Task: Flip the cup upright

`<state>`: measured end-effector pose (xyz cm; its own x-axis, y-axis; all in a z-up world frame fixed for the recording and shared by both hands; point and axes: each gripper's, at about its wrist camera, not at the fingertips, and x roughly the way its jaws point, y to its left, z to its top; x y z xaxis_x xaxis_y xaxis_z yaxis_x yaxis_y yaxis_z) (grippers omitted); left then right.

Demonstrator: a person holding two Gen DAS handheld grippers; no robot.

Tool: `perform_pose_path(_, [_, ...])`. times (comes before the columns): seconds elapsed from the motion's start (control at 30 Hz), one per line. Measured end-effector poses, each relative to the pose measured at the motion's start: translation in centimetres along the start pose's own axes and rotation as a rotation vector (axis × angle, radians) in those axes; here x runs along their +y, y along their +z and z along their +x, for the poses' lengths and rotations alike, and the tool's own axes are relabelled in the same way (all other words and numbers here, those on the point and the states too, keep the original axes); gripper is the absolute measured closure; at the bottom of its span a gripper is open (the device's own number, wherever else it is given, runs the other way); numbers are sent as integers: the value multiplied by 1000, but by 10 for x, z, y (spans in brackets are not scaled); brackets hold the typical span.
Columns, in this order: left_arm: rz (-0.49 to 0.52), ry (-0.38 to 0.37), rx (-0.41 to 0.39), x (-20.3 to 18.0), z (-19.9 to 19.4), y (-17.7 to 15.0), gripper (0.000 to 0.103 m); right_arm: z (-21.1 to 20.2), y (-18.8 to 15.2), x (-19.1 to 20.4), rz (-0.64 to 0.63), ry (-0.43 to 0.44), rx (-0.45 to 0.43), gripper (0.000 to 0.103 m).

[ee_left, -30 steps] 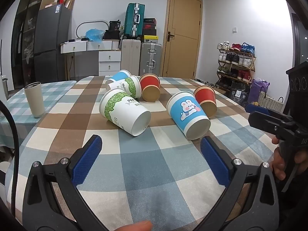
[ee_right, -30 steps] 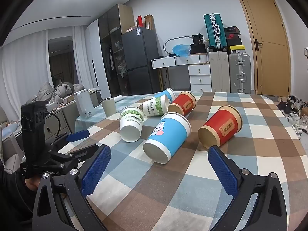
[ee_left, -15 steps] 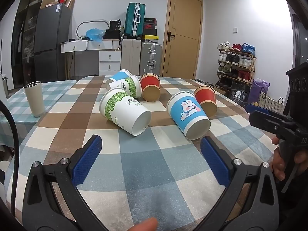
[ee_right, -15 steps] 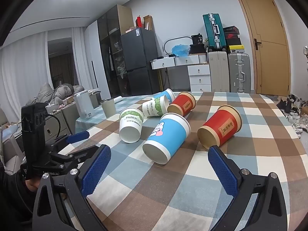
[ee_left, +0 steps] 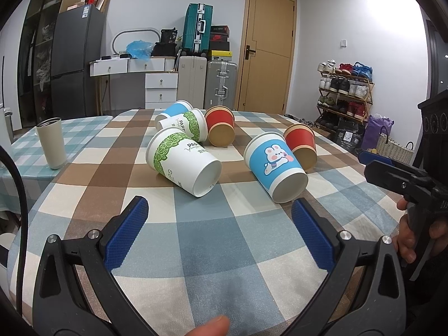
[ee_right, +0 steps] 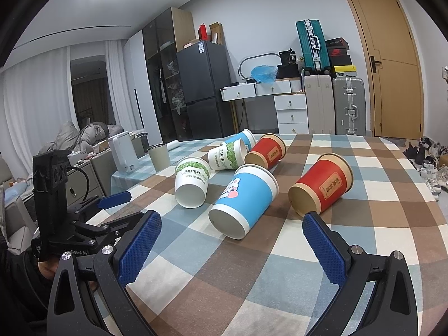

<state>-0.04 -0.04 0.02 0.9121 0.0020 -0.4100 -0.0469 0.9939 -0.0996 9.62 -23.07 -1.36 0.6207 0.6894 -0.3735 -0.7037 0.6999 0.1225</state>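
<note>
Barely anything has shifted over the last second: left gripper (ee_left: 219, 212) and right gripper (ee_right: 231, 231) stay spread wide, holding nothing, short of the toppled bunny cup (ee_right: 243, 200) and green-leaf cup (ee_left: 183, 165) mid-tablecloth (ee_left: 212, 252). Flipping hasn't begun.

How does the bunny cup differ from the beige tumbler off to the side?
The bunny cup is blue paper with a cartoon rabbit; the beige tumbler is plain. The bunny cup lies on its side on the brown-checked cloth; the tumbler stands upright on the teal-checked one. Neither is touched by a gripper.
</note>
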Motion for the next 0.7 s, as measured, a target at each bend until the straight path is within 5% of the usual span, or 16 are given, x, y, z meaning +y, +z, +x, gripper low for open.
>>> perform_pose_path(0.7, [-13, 6, 4, 4, 2, -1, 1, 3, 1, 4, 9, 5, 2, 0])
